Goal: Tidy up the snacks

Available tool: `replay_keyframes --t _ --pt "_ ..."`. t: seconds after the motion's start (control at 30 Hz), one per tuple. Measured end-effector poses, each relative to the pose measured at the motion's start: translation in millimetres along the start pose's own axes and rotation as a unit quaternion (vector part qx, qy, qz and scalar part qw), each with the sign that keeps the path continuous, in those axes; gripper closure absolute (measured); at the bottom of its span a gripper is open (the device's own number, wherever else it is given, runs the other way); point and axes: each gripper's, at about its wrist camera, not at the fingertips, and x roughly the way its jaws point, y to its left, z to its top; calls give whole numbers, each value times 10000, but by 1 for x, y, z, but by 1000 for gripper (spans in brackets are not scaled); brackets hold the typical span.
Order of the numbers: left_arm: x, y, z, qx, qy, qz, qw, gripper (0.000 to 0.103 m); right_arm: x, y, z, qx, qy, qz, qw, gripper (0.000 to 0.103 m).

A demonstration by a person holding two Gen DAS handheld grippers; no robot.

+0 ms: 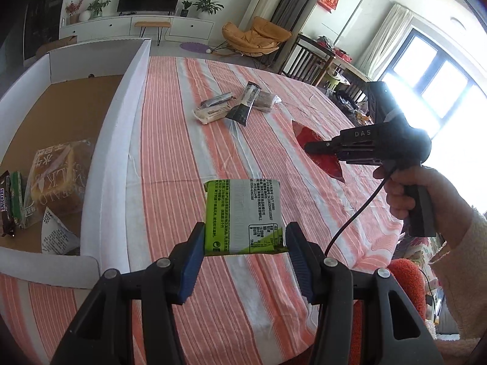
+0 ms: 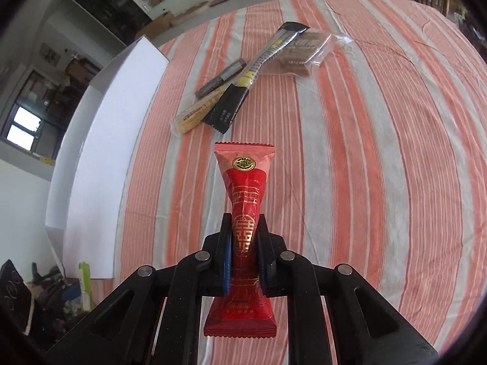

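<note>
My left gripper (image 1: 243, 237) is shut on a green and white snack packet (image 1: 243, 216), held above the striped tablecloth. My right gripper (image 2: 245, 237) is shut on a red snack wrapper with gold print (image 2: 243, 194), pinched at its middle and lifted off the table. In the left wrist view the right gripper (image 1: 313, 147) hangs at the right with the red wrapper (image 1: 325, 164) in it, and a hand grips its handle. Several loose snacks (image 1: 231, 105) lie further back on the cloth. Among them are a long black stick pack (image 2: 258, 70) and a clear bag of brown pieces (image 2: 304, 54).
A white cardboard box (image 1: 121, 121) with a brown floor stands at the left of the table. It holds a bread pack (image 1: 57, 176) and several smaller snacks (image 1: 15, 200). Chairs and furniture stand beyond the table's far edge. The box's white wall (image 2: 100, 158) rises left of the right gripper.
</note>
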Motion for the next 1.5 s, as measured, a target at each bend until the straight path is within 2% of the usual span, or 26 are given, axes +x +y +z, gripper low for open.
replay_keyframes --t 0.2,0.33,0.43,0.57,0.67,0.77,0.8,0.83,0.87,0.9,0.93,1.0,1.1,1.27,1.37,1.5 --pt "-36 18 3 -200 -318 21 9993 51 -24 12 -25 780 -351 1188 9892 89" --pt "-59 39 7 -474 -472 62 9977 51 -27 42 -30 832 -431 1749 9801 89" --pt "-79 64 18 -713 -697 253 9947 51 -27 90 -25 528 -433 2108 9752 89" --pt "-97 113 36 -1062 -1052 1014 9836 51 -17 174 -9 -75 -421 2546 9661 89" --pt "-101 148 49 -1219 -1127 1596 9731 51 3 234 3 -497 -453 2598 9633 89" --pt "-98 171 57 -1183 -1169 2317 9585 50 27 280 8 -786 -450 2658 9598 88" --pt "-94 177 58 -1191 -1123 2579 9522 49 34 291 7 -874 -503 2593 9605 84" --pt "-90 184 57 -1229 -1080 2786 9464 40 40 298 5 -964 -554 2436 9635 82" --pt "-91 190 53 -1299 -1053 2949 9408 24 46 301 3 -1005 -552 2302 9664 64" --pt "-89 191 49 -1380 -1057 3061 9360 16 50 301 1 -978 -559 2219 9685 30" --pt "-87 190 45 -1446 -1115 3112 9327 8 52 295 -1 -945 -624 2116 9708 20" --pt "-82 185 37 -1456 -1232 3049 9331 4 49 280 -8 -1090 -815 1817 9739 19" --pt "-68 173 33 -1321 -1176 2923 9398 3 43 246 -17 -1326 -1269 1021 9777 19" --pt "-52 140 32 -992 -1104 2794 9486 3 27 181 -35 -1381 -1860 -255 9725 19" --pt "-49 123 32 -862 -1093 2738 9517 3 22 149 -47 -1323 -2011 -790 9674 19" --pt "-49 110 30 -757 -1100 2690 9539 3 22 112 -60 -1108 -2173 -1233 9619 19"
